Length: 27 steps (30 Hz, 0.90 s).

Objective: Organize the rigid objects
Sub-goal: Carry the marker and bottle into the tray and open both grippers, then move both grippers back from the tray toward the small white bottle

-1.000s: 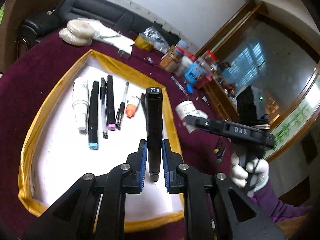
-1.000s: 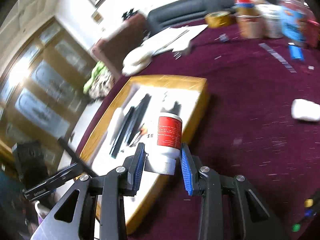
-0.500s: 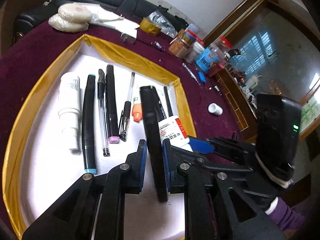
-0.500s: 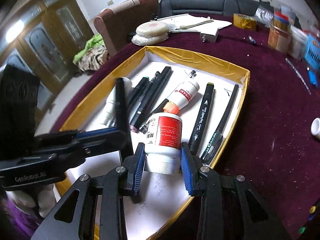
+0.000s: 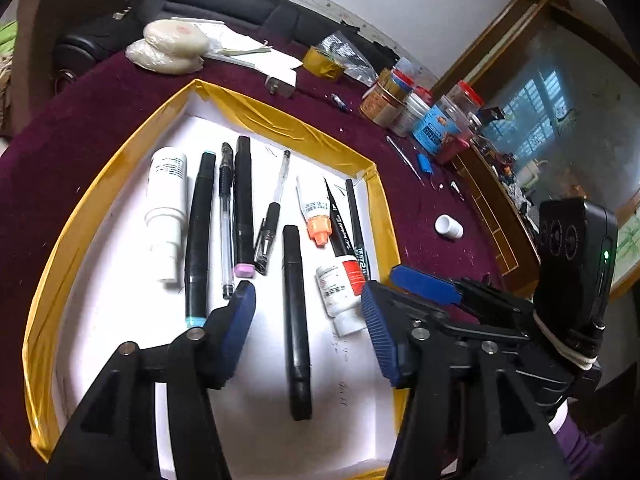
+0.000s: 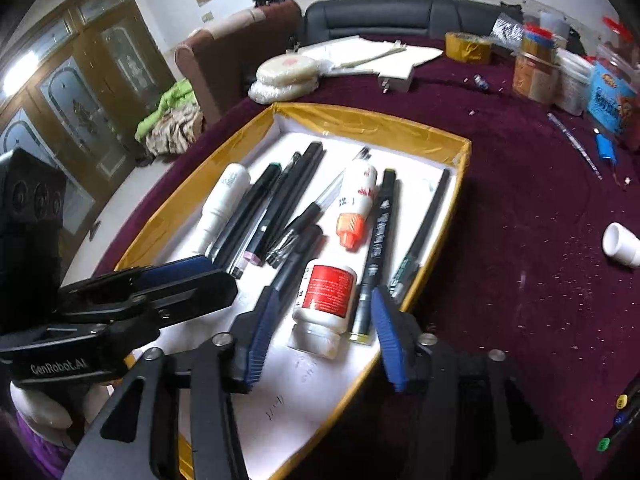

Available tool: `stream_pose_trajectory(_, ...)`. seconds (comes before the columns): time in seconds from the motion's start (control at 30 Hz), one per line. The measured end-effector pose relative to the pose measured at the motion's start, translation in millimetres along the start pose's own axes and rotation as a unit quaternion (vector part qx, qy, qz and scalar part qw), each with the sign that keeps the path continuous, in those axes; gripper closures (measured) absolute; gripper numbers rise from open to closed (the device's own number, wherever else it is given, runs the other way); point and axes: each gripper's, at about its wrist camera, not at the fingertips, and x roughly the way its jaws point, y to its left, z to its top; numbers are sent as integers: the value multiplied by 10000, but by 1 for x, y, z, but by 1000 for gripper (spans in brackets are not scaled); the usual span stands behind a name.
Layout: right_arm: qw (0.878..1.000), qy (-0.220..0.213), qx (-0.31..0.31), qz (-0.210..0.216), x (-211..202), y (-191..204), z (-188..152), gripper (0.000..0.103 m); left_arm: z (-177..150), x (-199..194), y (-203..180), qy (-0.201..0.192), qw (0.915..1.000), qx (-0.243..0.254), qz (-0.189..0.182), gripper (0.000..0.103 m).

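A gold-edged white tray (image 5: 96, 196) (image 6: 372, 124) on the maroon table holds several pens, markers and small bottles in a row. A thick black marker (image 5: 296, 320) lies on the tray floor between the open jaws of my left gripper (image 5: 310, 324). A white bottle with a red label (image 6: 324, 304) (image 5: 340, 292) lies in the tray between the open jaws of my right gripper (image 6: 320, 328). Neither gripper touches its object. Each gripper shows in the other's view, close beside it.
A white cap (image 5: 449, 227) (image 6: 622, 246) lies on the cloth right of the tray. Jars and a blue-labelled container (image 5: 434, 128) stand at the far right. Papers, a charger (image 5: 282, 82) and a tape roll (image 6: 468, 47) lie behind the tray. Coloured markers (image 6: 618, 420) lie at the near right.
Both grippers came down over the tray and opened. The left released the black marker and the right released the red-labelled bottle; both now lie on the tray floor.
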Motion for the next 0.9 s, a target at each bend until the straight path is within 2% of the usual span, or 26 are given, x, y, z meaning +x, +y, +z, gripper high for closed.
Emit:
stream_pose_trajectory(0.07, 9998, -166, 59, 106, -11, -7, -3, 58, -1, -2, -3, -21, 10000, -87, 37, 48)
stream_pose_trajectory(0.2, 9985, -517, 198, 25, -32, -28, -12, 56, -5, -9, -16, -141, 9997, -210, -29, 45)
stream_pose_trajectory(0.23, 9979, -595, 255, 7, -38, -36, -15, 56, -7, -11, -23, -194, 9996, -174, -53, 42)
stream_pose_trajectory(0.37, 9945, -816, 614, -255, -58, -79, -28, 55, -12, -10, -51, -282, 9996, 68, -55, 40)
stream_pose_trajectory(0.5, 9878, -920, 1126, -565, -74, -130, -44, 55, -19, 3, -81, -133, 9989, 447, 47, 40)
stream_pose_trajectory(0.7, 9620, -1100, 2323, -922, -111, -227, -78, 55, -38, 31, -121, 319, 9958, 821, -239, 40)
stream_pose_trajectory(0.9, 9233, -1430, 3304, -1336, -156, -303, -120, 54, -57, 61, -154, 788, 9895, 1157, -371, 40)
